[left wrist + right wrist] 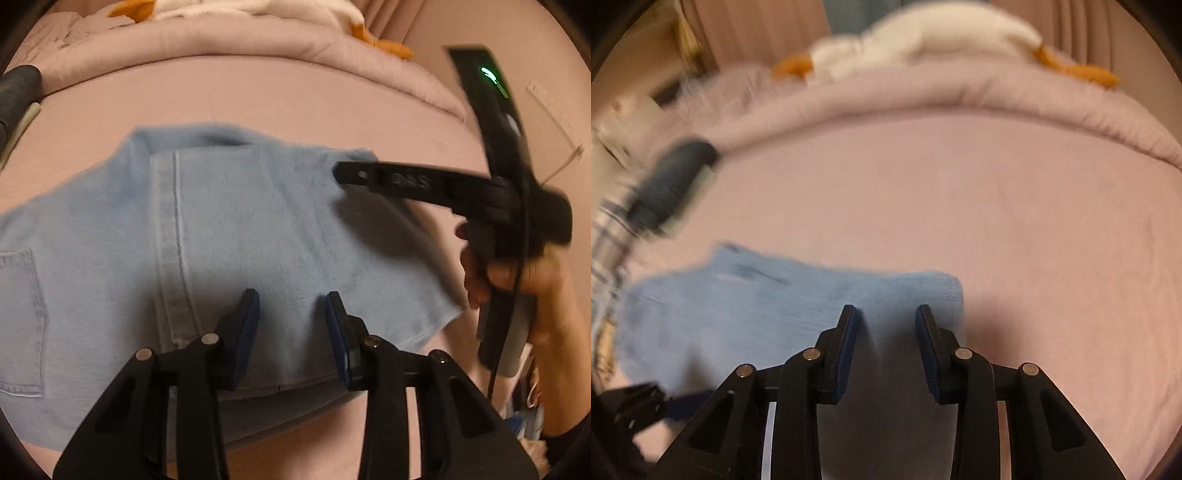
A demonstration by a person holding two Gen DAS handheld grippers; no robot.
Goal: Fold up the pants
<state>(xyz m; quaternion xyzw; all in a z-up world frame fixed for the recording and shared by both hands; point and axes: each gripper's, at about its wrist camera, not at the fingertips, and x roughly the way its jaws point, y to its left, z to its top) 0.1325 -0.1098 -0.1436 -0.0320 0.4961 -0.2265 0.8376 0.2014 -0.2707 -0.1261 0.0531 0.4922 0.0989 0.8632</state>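
The light blue denim pants (pixel 236 229) lie folded, pocket at 9 o'clock. Left gripper (pixel 291 306) and right gripper (pixel 886 317) stand partly open above it, holding nothing.

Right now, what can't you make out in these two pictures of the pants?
- Pants, left wrist view: left end cut by picture edge; near hem behind left gripper.
- Pants, right wrist view: seams lost to motion blur; near part behind right gripper.
- Dark object, right wrist view: blurred.
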